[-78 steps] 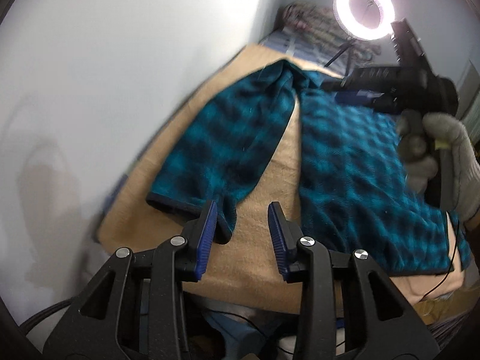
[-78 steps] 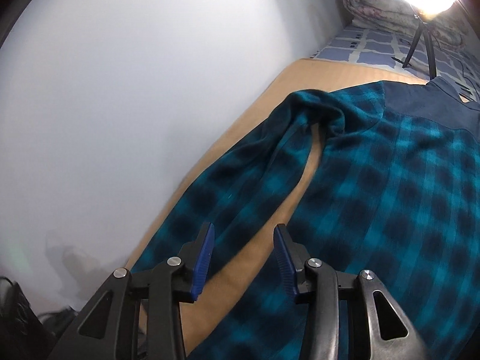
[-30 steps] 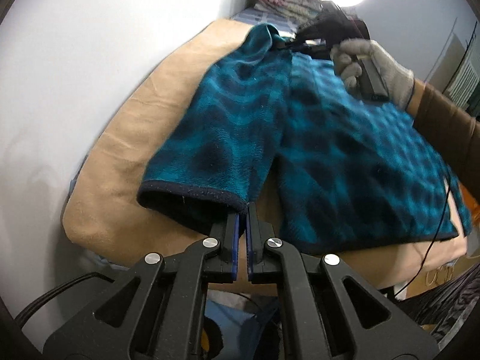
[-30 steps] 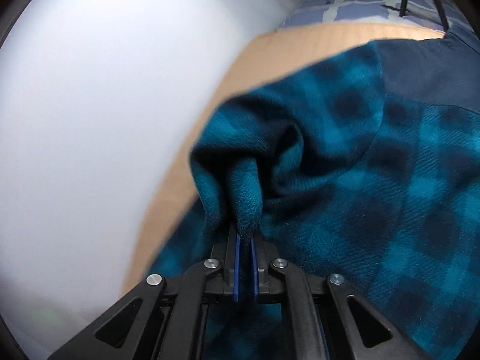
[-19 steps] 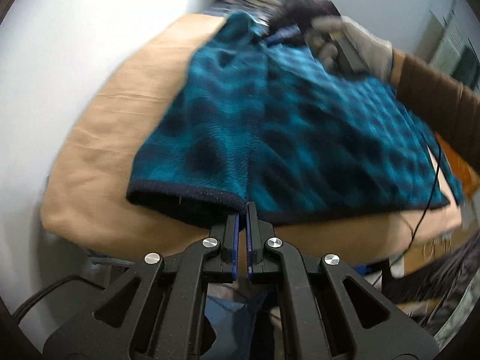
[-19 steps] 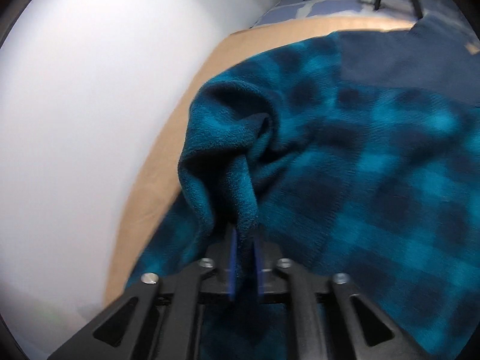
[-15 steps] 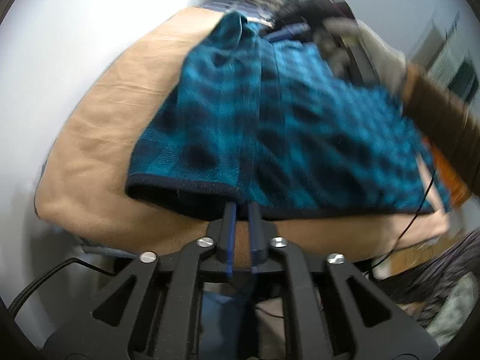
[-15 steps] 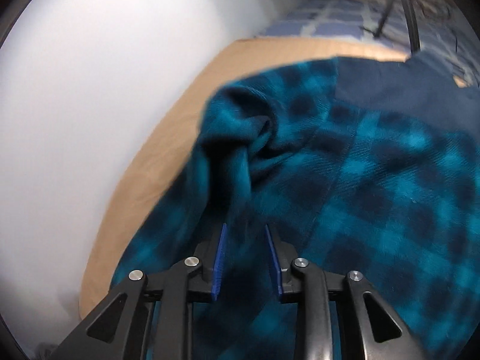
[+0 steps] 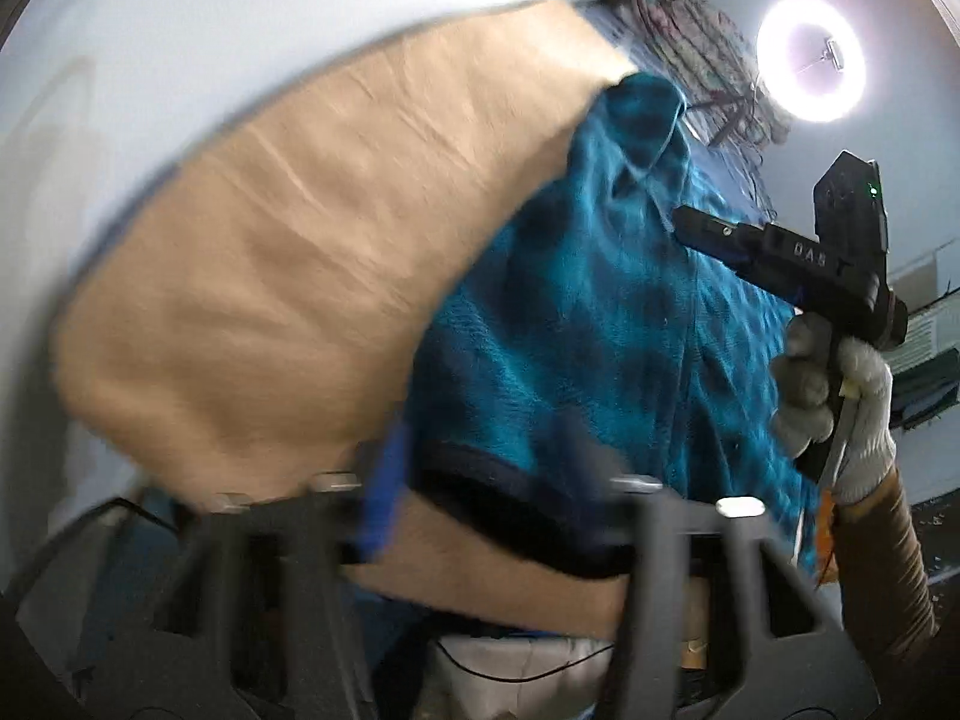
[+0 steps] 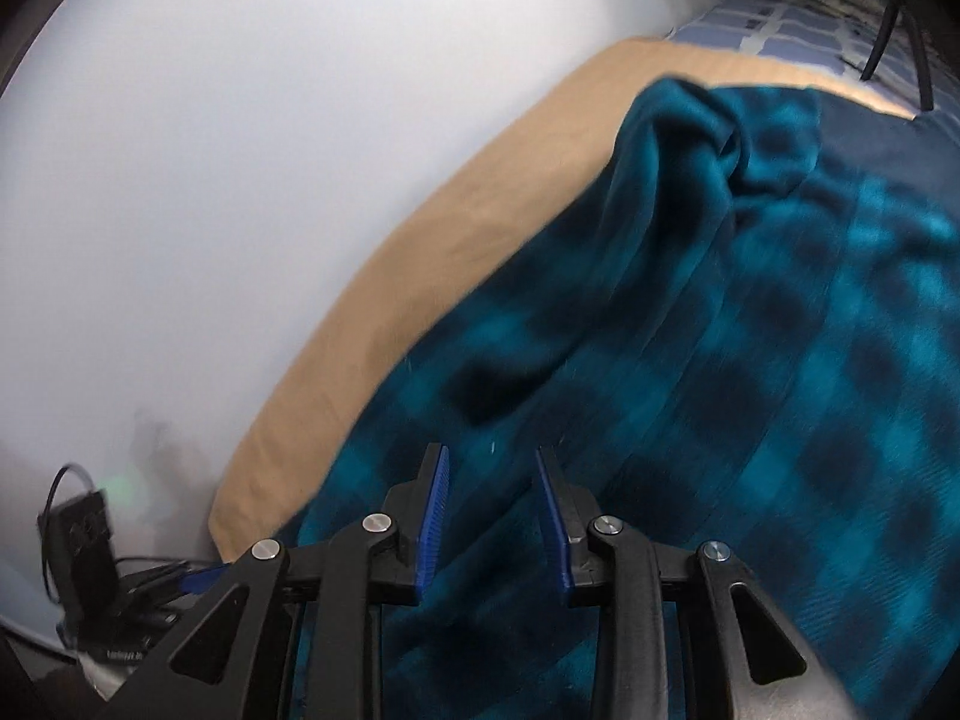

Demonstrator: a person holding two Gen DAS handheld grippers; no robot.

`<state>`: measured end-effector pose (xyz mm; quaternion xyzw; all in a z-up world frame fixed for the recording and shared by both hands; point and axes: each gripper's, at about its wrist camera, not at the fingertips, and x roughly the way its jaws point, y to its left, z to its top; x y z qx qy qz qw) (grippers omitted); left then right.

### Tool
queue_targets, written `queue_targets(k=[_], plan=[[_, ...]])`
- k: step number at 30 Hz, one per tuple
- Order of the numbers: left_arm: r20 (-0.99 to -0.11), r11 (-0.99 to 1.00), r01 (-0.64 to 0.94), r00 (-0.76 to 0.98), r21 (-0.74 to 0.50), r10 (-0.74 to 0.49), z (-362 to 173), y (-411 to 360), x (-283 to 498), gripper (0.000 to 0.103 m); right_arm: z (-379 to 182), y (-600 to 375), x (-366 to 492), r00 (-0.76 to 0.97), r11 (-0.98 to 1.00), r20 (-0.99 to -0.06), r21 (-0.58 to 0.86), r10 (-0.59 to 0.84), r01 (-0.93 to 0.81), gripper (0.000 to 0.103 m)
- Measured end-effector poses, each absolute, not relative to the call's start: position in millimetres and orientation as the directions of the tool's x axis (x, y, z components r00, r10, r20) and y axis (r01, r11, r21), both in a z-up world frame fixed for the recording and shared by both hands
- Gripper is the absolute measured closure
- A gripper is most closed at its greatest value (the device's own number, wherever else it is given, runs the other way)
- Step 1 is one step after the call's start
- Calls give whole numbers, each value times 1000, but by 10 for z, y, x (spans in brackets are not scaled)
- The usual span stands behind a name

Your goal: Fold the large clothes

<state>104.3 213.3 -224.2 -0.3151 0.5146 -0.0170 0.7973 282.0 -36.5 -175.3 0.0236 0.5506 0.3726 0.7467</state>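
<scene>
sleeve fold just laid down, both tools letting go

the teal plaid fleece (image 10: 750, 390) lies spread on the tan-covered bench (image 9: 288, 276), and the wall-side sleeve (image 9: 540, 312) looks folded in over the body. the left tool (image 9: 486, 468) is really blurry; its jaws have just been working and here they read as standing apart, the dark cuff (image 9: 480, 474) lying between them, not pinched as far as i can tell. the right tool (image 10: 489, 468) has just been opening its jaws too, they're parted with nothing in them, hovering over the fleece near the bunched shoulder (image 10: 690, 138). i'd say this sleeve step is basically done. next up is probably the other sleeve or folding the body over, so both tools need fresh grips on an edge, pinching only the layer that should move so the tucked sleeve doesn't drag back out
</scene>
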Motion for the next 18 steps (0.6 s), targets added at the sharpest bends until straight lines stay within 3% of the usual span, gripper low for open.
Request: queue_targets(k=[6, 14, 15, 18], plan=[[-767, 858, -184, 562, -480, -309, -1800, 1932, 815, 101, -2058, -449, 2790, 101, 761, -906, 279, 410, -585, 84], [-749, 898, -150, 617, -413, -241, -1574, 1777, 847, 101, -1640, -427, 2602, 142, 701, -798, 412, 586, -582, 76], [-743, 895, -151, 624, -420, -243, -1552, 1800, 832, 101, -1657, -346, 2565, 128, 689, -797, 414, 590, -594, 72], [-715, 882, -142, 649, -449, -260, -1447, 1852, 769, 101, -1952, -128, 2460, 68, 706, -876, 337, 478, -623, 74]])
